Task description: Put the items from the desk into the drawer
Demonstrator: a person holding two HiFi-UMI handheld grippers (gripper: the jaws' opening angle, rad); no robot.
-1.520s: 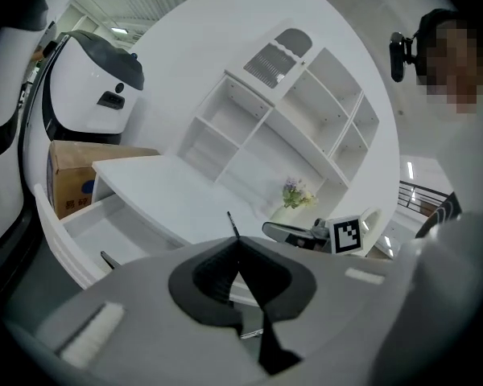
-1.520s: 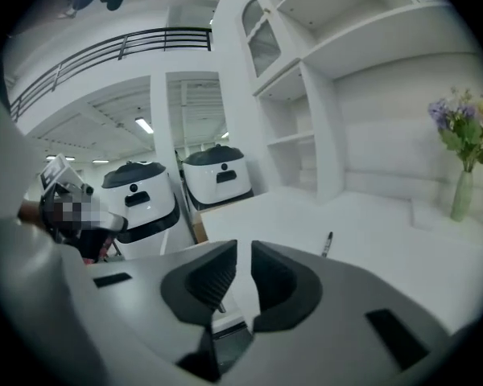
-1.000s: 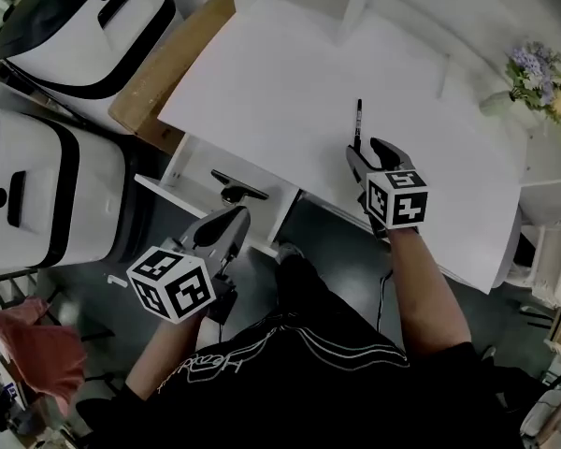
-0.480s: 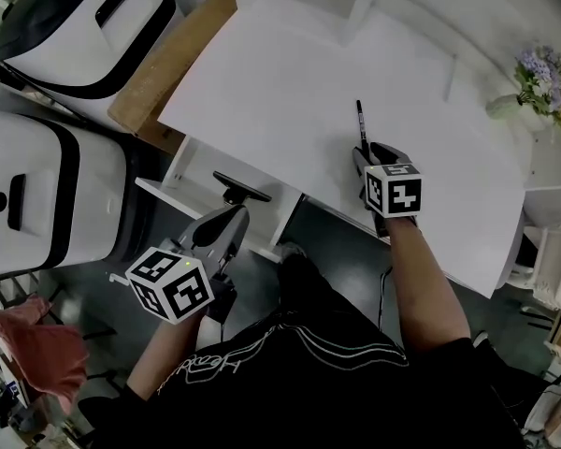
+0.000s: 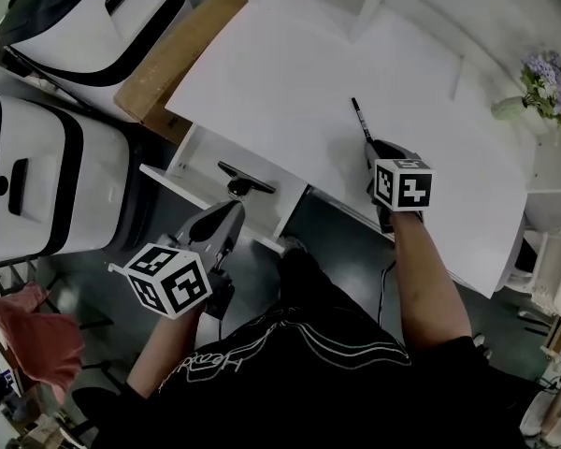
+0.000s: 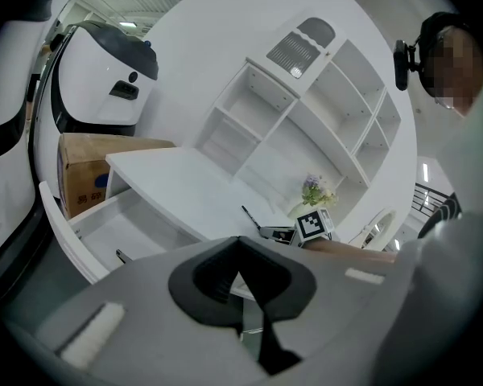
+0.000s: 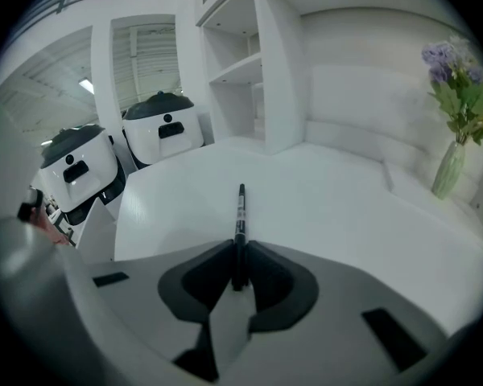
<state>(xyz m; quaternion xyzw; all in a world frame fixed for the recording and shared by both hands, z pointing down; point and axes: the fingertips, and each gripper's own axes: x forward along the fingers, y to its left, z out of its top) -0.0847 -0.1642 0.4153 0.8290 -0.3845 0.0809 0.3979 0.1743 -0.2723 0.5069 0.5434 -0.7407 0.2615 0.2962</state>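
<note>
- Two rounded white machines with black bands (image 5: pixel 65 185) stand at the far left, beside the desk.
- One brown cardboard box (image 5: pixel 168 64) sits between them and the white worktop (image 5: pixel 290 64), against its left edge.
- Under the worktop's left part a white drawer (image 5: pixel 201 171) is pulled out; a slim black item (image 5: pixel 246 178) lies inside it.
- Just in front of the drawer the left gripper (image 5: pixel 229 218) hangs below the level of the worktop. In the left gripper view its jaws meet at the tips with nothing between them (image 6: pixel 240 244).
- Further right, a slim black pen (image 5: pixel 360 118) is on the worktop near its front edge. Its near end is between the jaws of the right gripper (image 5: pixel 372 146).
- The right gripper view shows those jaws (image 7: pixel 240 256) pressed on the pen's (image 7: pixel 241 211) near end, having just been closing; the rest of the pen sticks out ahead over the white surface.
- At the far right a pale vase of purple and yellow flowers (image 5: pixel 542 82) stands, well apart from the pen.
</note>
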